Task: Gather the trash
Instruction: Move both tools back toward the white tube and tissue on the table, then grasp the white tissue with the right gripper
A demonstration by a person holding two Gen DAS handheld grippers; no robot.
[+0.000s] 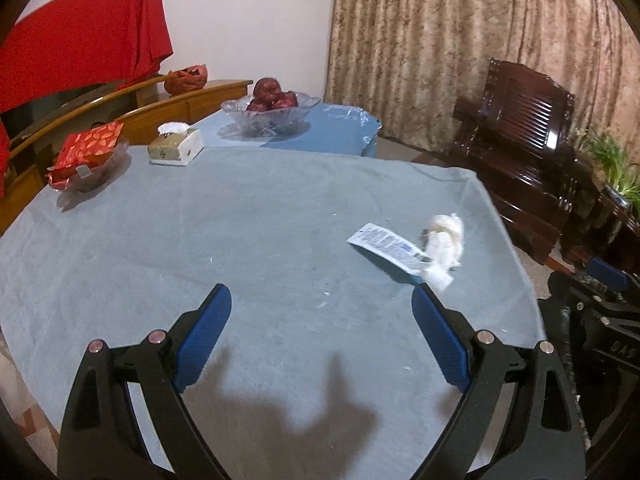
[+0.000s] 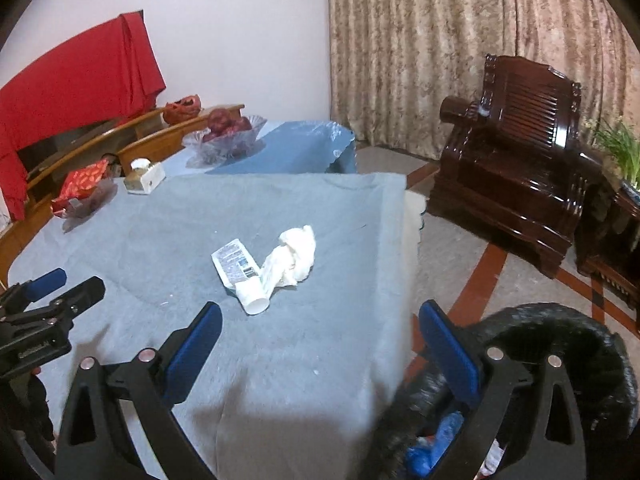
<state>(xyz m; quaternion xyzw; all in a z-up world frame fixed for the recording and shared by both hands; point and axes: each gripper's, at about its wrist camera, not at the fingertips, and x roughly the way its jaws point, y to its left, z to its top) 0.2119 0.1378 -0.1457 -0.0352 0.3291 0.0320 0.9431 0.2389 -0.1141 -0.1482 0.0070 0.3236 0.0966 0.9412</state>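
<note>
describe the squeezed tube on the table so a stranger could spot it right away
On the grey-blue tablecloth, near its right edge, two pieces of trash lie touching. The flattened white printed tube with a white cap lies partly under the crumpled white tissue; only the tube carries print.

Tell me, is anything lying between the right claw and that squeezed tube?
Nothing but bare grey tablecloth lies between the right gripper and the tube; the right wrist view shows it.

Both the left gripper (image 1: 322, 300) and right gripper (image 2: 320, 318) share black frames, silver round rivets, and ribbed blue fingers (image 1: 204, 336); white lettering, possibly a brand, marks one side.
</note>
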